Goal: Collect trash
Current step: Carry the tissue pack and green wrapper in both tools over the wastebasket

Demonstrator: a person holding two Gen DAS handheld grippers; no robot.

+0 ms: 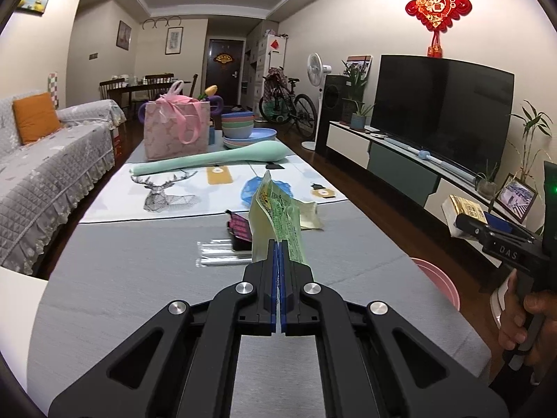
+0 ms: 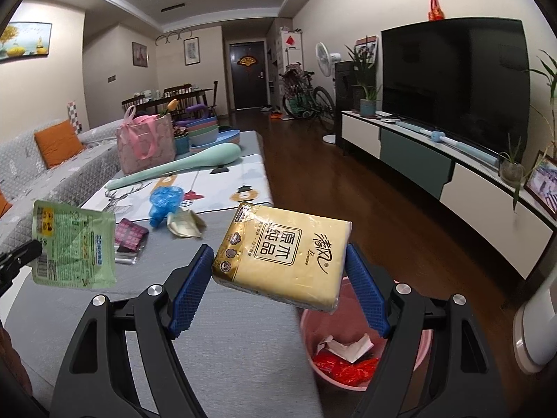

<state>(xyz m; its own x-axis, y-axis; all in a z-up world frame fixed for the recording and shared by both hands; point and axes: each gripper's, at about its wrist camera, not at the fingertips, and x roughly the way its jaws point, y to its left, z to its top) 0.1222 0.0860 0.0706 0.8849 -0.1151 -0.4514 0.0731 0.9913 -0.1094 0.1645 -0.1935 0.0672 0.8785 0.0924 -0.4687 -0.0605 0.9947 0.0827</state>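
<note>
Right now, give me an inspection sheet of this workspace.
Surface: grey table, with a printed mat at the far end.
Job's things: green pouch and yellow tissue pack both lifted; pink bin on the floor beside the table, already holding red and white scraps; blue plastic wad, crumpled paper, pink wrapper and clear sleeves remain on the table.
Clutter: pink gift bag, stacked bowls, mint spoon-shaped thing.
Grippers: left gripper jaws shut on the pouch; right gripper jaws clamp the tissue pack above the bin.
Cables: nothing seen.
Surroundings: sofa, television, bicycle, fan.
</note>
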